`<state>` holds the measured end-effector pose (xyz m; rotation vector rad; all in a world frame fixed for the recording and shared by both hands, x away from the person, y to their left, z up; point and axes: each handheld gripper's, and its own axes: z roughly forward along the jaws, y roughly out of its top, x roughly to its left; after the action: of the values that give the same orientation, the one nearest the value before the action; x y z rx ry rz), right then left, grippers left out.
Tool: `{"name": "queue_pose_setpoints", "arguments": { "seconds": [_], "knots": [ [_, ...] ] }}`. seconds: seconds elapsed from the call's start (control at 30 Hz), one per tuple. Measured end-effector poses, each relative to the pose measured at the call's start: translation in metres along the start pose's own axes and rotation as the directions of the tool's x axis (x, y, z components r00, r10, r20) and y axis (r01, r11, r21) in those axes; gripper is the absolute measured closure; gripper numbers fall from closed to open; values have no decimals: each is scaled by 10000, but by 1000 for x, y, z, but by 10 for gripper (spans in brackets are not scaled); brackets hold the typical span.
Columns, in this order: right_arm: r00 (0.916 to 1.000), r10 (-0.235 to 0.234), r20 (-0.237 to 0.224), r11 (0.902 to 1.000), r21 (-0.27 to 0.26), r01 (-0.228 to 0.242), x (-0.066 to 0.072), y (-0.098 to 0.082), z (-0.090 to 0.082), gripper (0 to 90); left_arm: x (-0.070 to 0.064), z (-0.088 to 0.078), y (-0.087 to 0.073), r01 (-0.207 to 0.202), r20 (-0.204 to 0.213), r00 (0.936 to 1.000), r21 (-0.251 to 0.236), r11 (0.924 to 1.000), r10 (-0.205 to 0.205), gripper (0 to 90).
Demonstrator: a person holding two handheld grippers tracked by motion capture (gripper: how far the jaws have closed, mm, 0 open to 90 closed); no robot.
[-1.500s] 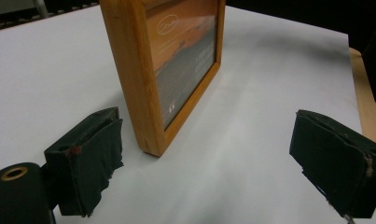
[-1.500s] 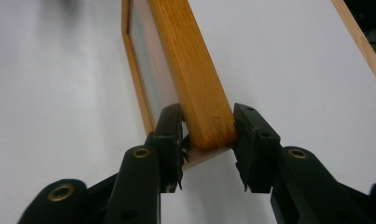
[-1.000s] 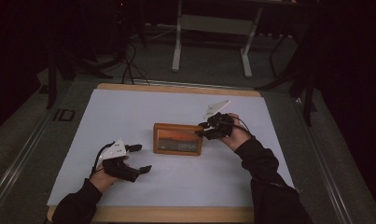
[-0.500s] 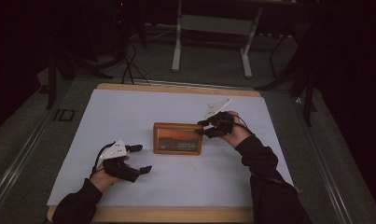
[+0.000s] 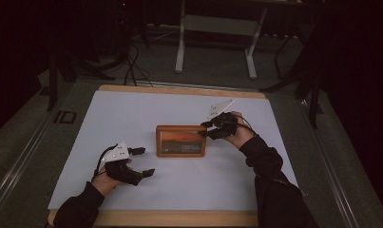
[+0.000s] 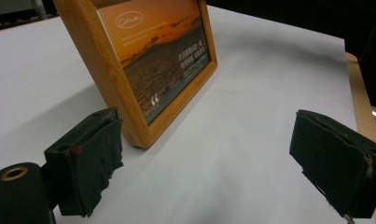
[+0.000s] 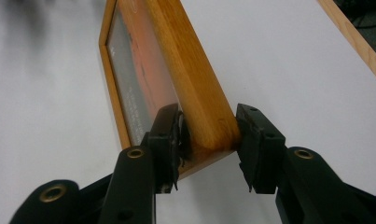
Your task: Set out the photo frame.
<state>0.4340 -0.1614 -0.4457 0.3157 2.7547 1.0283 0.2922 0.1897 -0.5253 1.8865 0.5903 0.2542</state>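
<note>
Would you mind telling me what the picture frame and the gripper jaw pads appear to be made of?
The picture frame looks like light varnished wood: visible grain, a warm sheen, rounded edges. Its front seems glazed with glass or clear plastic, which I cannot tell apart. The left gripper pads look like black fabric or foam wrap, matte with frayed edges.

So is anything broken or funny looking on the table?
The black padding on the left gripper looks frayed and ragged at its edges. The wooden picture frame looks whole, pinched at one end by the right gripper.
</note>
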Motion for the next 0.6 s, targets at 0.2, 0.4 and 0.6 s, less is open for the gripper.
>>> {"name": "queue_pose_setpoints", "arguments": {
  "seconds": [0.2,0.4,0.6],
  "knots": [
    [9981,608,-77,9981,-113,-609,0,-3,-1,549,0,0,0,-22,-6,10000,-9,10000,22,96],
    [9966,749,334,9966,-380,-736,6,-4,-7,441,0,0,-1,1,-18,10000,-17,10000,-1,96],
    [9921,883,887,9950,-540,-838,10,-9,-13,234,0,1,-1,29,15,10000,26,10000,-29,96]
  ]
}}
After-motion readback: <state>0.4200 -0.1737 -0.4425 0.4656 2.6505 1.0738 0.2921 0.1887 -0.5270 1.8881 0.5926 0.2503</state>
